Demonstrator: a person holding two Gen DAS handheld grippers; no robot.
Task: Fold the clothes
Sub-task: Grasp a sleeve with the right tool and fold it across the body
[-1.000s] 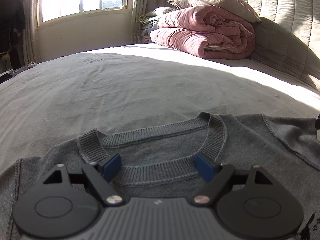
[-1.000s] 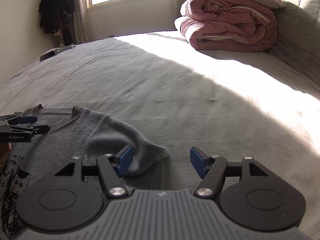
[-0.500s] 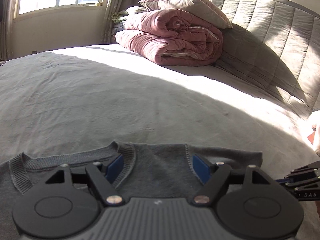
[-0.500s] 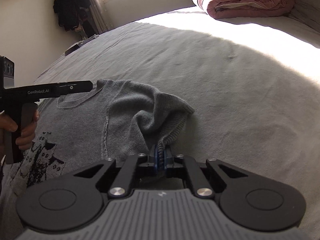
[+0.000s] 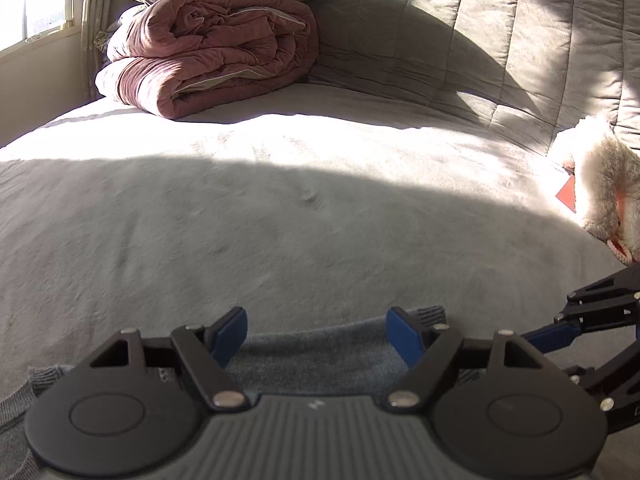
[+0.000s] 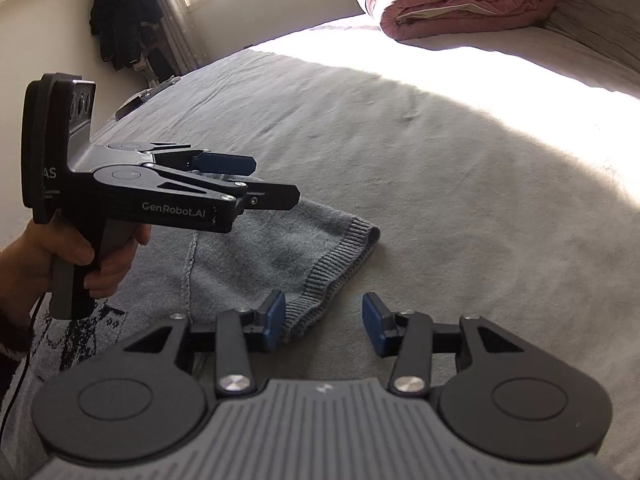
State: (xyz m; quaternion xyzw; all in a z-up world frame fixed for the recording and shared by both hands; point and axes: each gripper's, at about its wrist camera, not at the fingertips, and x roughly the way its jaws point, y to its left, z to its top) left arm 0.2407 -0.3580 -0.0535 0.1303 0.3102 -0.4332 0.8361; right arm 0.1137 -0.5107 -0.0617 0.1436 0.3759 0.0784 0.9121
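Grey sweater (image 6: 256, 256) flat on bed (image 6: 460, 184), folded sleeve's ribbed cuff (image 6: 340, 276) pointing toward headboard (image 5: 500, 40), left gripper (image 6: 256, 184) agape above it, right gripper (image 6: 324, 324) agape, empty, beside cuff.

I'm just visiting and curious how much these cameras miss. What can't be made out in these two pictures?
- Gray sweater: the right wrist view shows only its folded sleeve and part of a dark print; the right gripper body and the picture's edge hide the rest.
- Left wrist view: the left gripper covers nearly all of the sweater.
- White furry thing: cut by the edge, overexposed, unidentifiable.
- Dark hanging clothes: too small to identify.
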